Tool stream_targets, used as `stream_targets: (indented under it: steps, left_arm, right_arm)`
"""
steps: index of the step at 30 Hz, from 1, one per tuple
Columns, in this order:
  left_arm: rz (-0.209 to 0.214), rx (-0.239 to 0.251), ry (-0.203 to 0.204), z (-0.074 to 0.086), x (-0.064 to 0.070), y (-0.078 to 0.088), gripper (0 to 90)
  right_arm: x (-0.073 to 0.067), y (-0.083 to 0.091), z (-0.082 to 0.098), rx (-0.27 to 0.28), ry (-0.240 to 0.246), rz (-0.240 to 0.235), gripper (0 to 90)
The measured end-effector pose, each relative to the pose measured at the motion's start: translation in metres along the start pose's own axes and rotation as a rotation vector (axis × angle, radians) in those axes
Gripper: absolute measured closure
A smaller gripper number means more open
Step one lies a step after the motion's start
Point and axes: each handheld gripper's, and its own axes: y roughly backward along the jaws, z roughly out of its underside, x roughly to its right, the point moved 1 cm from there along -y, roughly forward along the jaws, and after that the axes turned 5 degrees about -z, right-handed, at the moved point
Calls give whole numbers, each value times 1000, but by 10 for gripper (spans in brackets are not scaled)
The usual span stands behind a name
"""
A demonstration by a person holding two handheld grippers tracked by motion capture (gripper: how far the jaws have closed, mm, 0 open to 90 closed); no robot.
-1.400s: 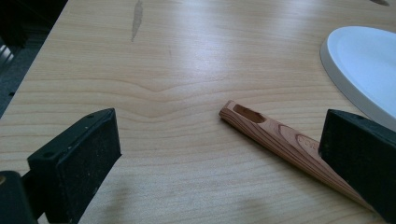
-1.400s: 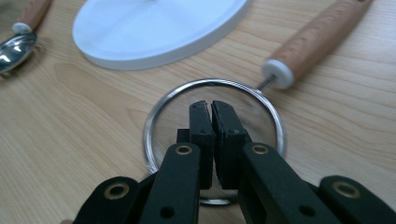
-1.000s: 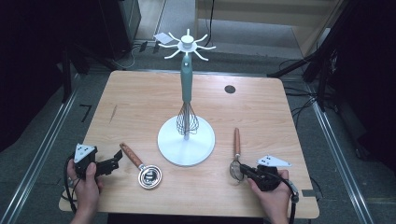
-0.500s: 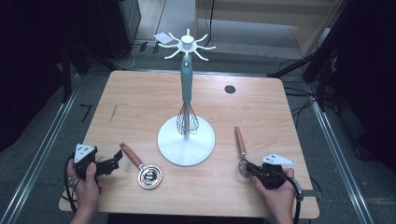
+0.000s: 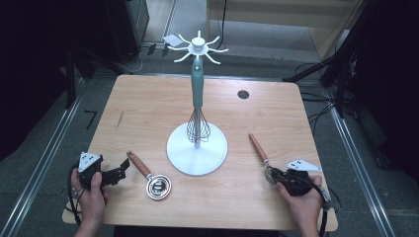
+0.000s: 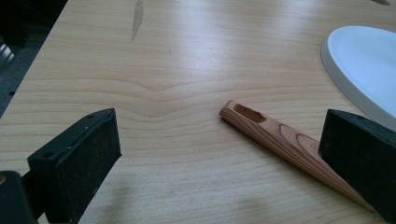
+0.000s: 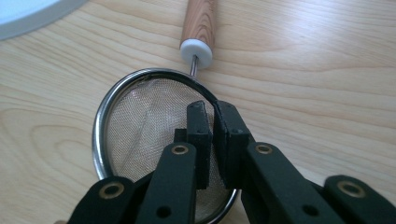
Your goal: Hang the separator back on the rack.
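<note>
The right gripper (image 5: 275,176) was clenched on the rim of a small mesh strainer (image 7: 140,135) near the tabletop's (image 5: 148,108) near right corner — its two black jaws pinched the steel ring between them, one inside the mesh bowl and one outside. The strainer's wooden handle (image 5: 258,147) pointed away toward the far edge, angled slightly toward the middle. The left gripper (image 5: 116,174) sat near the near left corner with its jaws spread wide and nothing between the pads. Just beside it lay a second wooden-handled utensil (image 5: 149,176) — handle toward the left edge, its metal head toward the near edge. At the tabletop's centre stood a white stand (image 5: 196,148) with a whisk (image 5: 197,129) hanging against its post.
</note>
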Motion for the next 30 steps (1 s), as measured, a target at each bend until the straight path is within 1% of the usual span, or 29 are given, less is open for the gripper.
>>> stream_targets:
  steps: [4,7,9,11,14,16,22,26,28,30]
  left_arm:
    - [-1,0,0,0,0,0,0]
    - [-1,0,0,0,0,0,0]
    - [-1,0,-1,0,0,0,0]
    - [-2,0,-1,0,0,0,0]
    - [-2,0,0,0,0,0,0]
    - [-2,0,1,0,0,0,0]
    - [-2,-1,1,0,0,0,0]
    - [-3,-2,2,0,0,1,0]
    - [-2,-2,2,0,0,0,0]
    - [-2,-2,2,0,0,0,0]
  right_arm:
    - [7,3,-1,-8,12,43,840]
    - [9,7,-3,-2,12,54,803]
    - [9,10,-4,-11,28,59,790]
    - [9,11,-6,-16,22,49,774]
    - [9,12,-9,-22,27,44,751]
    - [7,13,-13,-20,33,43,727]
    - [2,13,-24,-25,56,39,707]
    - [1,9,-30,-51,75,53,701]
    - [1,9,-33,-55,87,59,687]
    - [2,8,-35,-60,89,59,678]
